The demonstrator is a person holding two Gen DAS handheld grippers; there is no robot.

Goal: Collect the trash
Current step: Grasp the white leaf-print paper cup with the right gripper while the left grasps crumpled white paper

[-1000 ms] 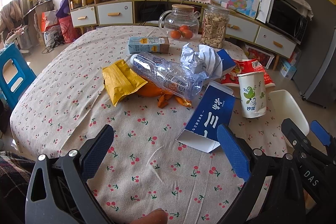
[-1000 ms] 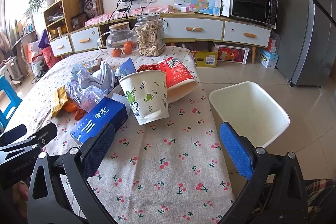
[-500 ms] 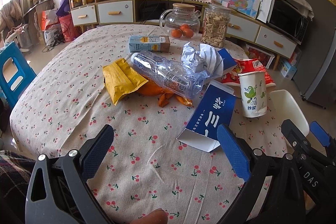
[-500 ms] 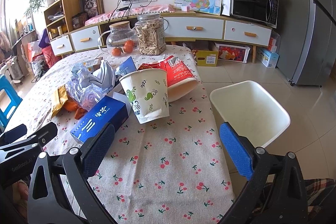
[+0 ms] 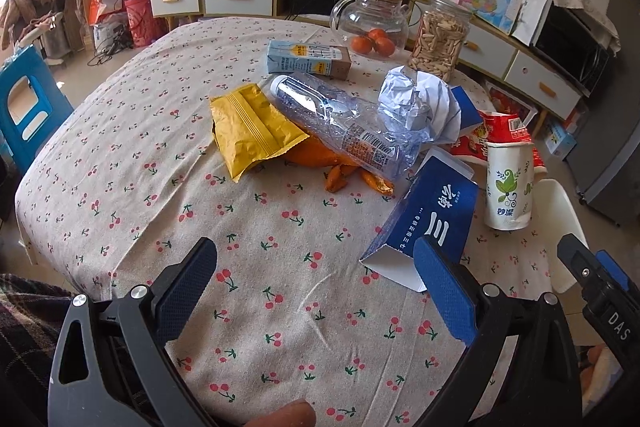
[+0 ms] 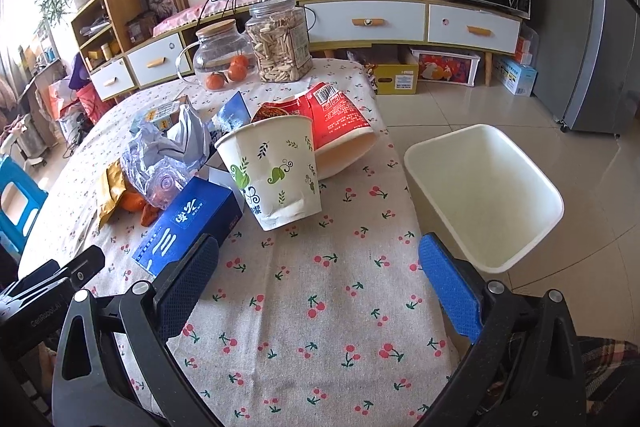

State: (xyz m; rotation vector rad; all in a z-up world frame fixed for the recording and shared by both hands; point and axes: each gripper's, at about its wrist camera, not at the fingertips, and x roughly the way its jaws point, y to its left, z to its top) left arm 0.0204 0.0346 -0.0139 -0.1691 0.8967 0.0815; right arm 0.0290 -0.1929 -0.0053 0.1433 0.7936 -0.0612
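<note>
Right wrist view — right gripper [image 6: 316, 283] jaws wide, empty, left gripper [image 5: 316, 279] likewise, over trash-strewn table [image 5: 120, 147]

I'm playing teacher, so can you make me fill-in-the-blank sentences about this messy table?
1. The glass teapot holds small ____.
2. The snack bag is ____.
3. The white bin stands on the ____.
4. Both the left gripper and right gripper are ____.

Missing words: oranges; yellow; floor; open

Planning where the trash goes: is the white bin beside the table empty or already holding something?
Empty: the right wrist view shows the white bin's bare inner walls and floor.
</note>
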